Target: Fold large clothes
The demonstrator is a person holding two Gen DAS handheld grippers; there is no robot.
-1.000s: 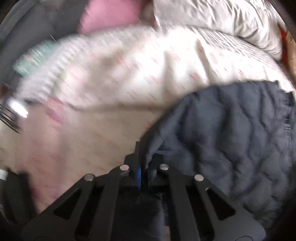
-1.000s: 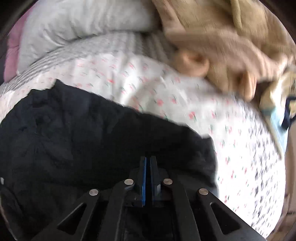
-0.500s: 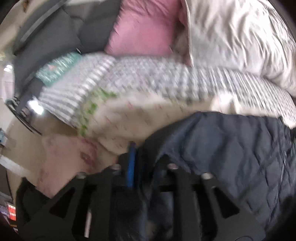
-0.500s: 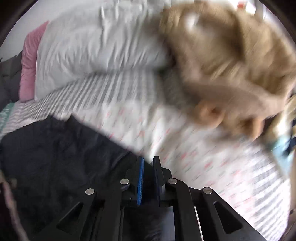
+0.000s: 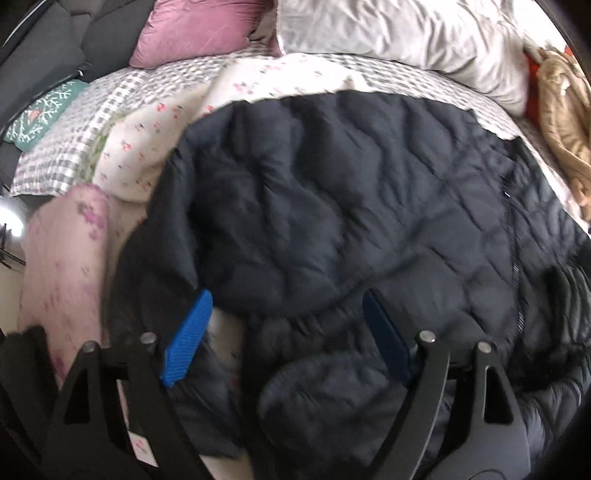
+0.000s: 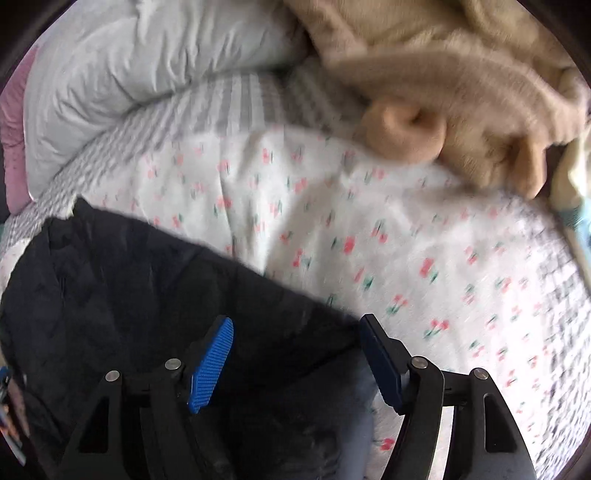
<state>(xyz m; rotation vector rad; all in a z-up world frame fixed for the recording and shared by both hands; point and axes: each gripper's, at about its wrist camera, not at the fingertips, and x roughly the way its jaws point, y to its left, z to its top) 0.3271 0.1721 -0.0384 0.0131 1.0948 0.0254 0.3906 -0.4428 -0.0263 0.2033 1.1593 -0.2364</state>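
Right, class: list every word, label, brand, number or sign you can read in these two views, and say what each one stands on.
No text can be read in either view.
The dark quilted jacket shows no label or brand.
The teal cushion carries only a white branch pattern, no lettering.
The floral sheet has printed flowers only.
A coloured scrap at the right wrist view's left edge is too blurred to read.

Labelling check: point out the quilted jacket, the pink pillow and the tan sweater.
dark quilted jacket (image 5: 332, 206): left wrist view, middle of the quilted panel.
pink pillow (image 5: 195, 29): left wrist view, centre of its face.
tan sweater (image 6: 443, 74): right wrist view, bunched body above the cuff.
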